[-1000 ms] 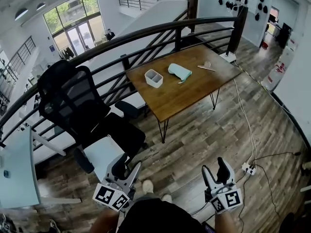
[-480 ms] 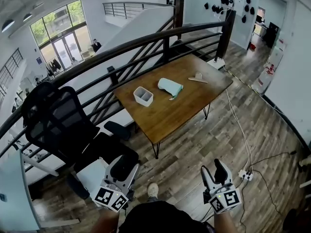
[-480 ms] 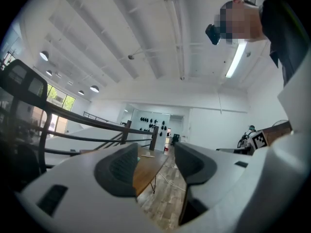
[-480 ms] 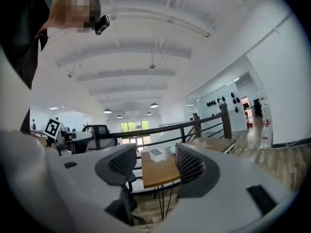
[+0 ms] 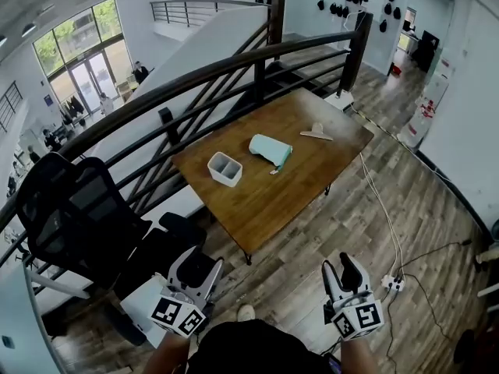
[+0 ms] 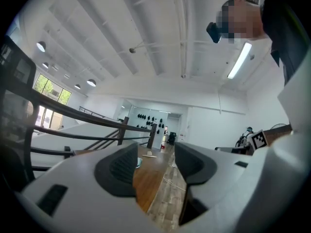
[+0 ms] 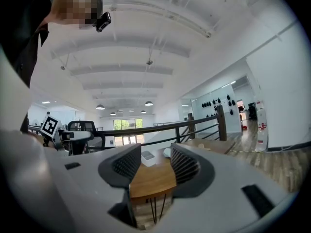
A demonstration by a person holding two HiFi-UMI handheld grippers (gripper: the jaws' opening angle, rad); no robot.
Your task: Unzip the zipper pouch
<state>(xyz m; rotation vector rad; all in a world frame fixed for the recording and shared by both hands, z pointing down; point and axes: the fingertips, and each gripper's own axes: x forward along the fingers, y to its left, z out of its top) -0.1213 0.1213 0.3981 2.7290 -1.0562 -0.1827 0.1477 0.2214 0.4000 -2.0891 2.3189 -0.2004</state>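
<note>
A pale teal zipper pouch (image 5: 270, 149) lies on the wooden table (image 5: 288, 185) well ahead of me, its zip pull hanging toward the near side. Both grippers are held low by my body, far from the table. The left gripper (image 5: 198, 269) stands open with nothing between its jaws; past its jaws (image 6: 154, 165) the table shows in the distance. My right gripper (image 5: 344, 272) is closing, its jaws still apart and empty. Between the right gripper (image 7: 154, 165) jaws the table and pouch (image 7: 167, 152) show far off.
A white two-compartment bin (image 5: 224, 168) sits left of the pouch, a small wooden tool (image 5: 316, 133) to its right. A dark railing (image 5: 195, 76) runs behind the table. A black office chair (image 5: 78, 216) stands at my left. Cables and a power strip (image 5: 390, 280) lie on the floor at right.
The view has shifted toward the table, which now sits lower and nearer the centre. The chair has slid left. Both grippers stay low near my body.
</note>
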